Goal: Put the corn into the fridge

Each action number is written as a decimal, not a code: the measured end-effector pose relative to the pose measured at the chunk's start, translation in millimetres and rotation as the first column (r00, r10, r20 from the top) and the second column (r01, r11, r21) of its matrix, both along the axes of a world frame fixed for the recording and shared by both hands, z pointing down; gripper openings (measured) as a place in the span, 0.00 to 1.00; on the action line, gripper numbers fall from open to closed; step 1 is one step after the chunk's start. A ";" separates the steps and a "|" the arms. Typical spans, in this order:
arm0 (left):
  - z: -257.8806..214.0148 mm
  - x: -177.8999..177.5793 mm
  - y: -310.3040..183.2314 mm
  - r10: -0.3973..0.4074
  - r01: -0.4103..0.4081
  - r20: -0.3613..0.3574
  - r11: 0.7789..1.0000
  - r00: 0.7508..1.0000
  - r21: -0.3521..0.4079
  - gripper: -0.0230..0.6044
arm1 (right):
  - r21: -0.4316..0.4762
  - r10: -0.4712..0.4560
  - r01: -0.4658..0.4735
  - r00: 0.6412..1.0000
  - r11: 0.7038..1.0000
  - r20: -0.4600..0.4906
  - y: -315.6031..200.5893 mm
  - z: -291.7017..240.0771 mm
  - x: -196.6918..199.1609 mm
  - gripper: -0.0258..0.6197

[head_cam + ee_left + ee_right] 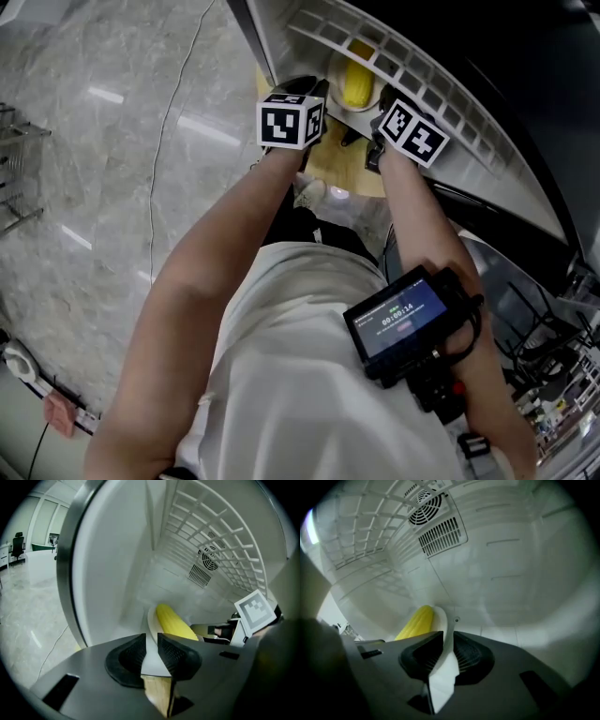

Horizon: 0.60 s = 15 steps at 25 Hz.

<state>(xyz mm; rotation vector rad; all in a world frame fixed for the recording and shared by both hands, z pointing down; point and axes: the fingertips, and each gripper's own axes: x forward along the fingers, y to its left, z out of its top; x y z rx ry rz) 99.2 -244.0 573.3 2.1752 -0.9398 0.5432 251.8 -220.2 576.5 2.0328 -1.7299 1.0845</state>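
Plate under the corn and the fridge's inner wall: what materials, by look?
The plate looks white, smooth, faintly glossy with a thin rim: ceramic or melamine, can't tell which. The fridge wall looks like white moulded plastic, satin, with a vent grille formed in.

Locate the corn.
Head view, top centre: the corn lies on the white plate held by the left tool and right tool inside the fridge.

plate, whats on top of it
A corn cob lies on the plate. The left gripper and right gripper clamp its rim, and their fingers cover the near part of it.
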 end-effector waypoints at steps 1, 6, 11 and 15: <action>0.3 -2.5 2.9 -0.002 0.002 -0.001 1.000 1.000 0.001 0.16 | 0.003 -0.007 0.007 1.000 1.000 -0.007 2.0 -0.6 -0.4 0.15; -18.8 -2.2 31.7 0.010 -0.009 -0.019 1.000 1.000 0.024 0.15 | 0.043 -0.050 0.051 0.998 0.998 -0.023 20.0 -22.9 3.3 0.14; -21.6 -31.0 46.3 0.000 -0.001 0.028 0.999 1.000 0.052 0.05 | 0.046 -0.141 0.144 0.988 0.989 -0.058 29.8 -26.0 -19.8 0.06; -30.2 -47.1 59.3 0.004 -0.005 0.015 0.998 1.000 0.069 0.05 | 0.068 -0.205 0.207 0.978 0.976 -0.044 40.2 -33.8 -35.7 0.05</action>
